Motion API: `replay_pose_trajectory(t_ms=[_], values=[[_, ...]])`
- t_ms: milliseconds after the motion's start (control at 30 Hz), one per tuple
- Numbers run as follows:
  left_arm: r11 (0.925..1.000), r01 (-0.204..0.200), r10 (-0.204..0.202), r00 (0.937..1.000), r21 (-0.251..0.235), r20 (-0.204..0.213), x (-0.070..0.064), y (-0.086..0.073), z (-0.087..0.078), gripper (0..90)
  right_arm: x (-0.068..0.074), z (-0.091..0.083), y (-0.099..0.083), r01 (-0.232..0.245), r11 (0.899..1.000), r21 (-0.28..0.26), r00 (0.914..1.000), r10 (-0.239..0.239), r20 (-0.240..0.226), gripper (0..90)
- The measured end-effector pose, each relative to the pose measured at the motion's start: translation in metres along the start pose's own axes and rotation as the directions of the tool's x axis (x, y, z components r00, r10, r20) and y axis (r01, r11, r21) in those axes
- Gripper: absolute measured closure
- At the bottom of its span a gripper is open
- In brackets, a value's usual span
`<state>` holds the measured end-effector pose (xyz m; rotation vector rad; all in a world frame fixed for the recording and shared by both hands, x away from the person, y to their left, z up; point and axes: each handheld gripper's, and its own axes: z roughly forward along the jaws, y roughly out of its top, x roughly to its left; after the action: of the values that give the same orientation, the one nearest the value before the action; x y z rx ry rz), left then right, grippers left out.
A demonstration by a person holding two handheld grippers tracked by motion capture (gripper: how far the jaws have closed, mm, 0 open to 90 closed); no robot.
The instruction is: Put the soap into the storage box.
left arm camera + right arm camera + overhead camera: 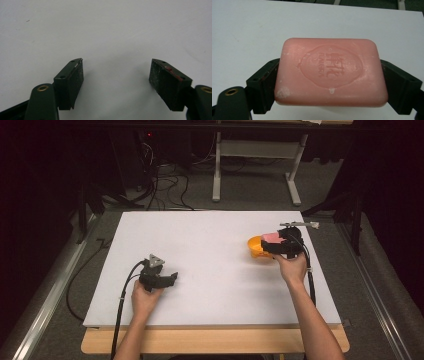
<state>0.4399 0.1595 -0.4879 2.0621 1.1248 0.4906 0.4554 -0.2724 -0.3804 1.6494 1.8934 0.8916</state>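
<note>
A pink bar of soap (330, 72) with an embossed oval stamp sits between the jaws of my right gripper (329, 85), which is shut on its two short ends. In the high view that gripper (280, 244) holds the soap (271, 237) just beside or over an orange bowl (256, 247) at the right of the white board. My left gripper (167, 279) rests low at the board's left front, held in a hand. Its jaws stand wide open over bare white surface (115, 75), with nothing between the pads (77, 77).
The white board (210, 245) covers most of a wooden table (215, 340). Beyond the far edge are a grey floor, cables (165, 180) and a white table frame (255, 165). A small metal bracket (300, 225) lies at the board's far right corner.
</note>
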Motion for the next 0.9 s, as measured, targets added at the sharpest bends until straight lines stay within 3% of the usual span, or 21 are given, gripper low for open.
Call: replay_pose_trajectory(t_ms=[633,900], values=[[1.0,0.0,0.0,1.0,0.0,0.0,0.0,0.0,0.0,28.0,0.006,0.018,0.023,-0.024,1.0,0.015,0.9997,0.024,0.003,13.9],[1.0,0.002,-0.002,1.0,0.0,0.0,0.0,0.0,0.0,28.0,0.007,0.029,0.023,-0.024,0.999,0.042,0.9996,0.024,0.012,13.8]])
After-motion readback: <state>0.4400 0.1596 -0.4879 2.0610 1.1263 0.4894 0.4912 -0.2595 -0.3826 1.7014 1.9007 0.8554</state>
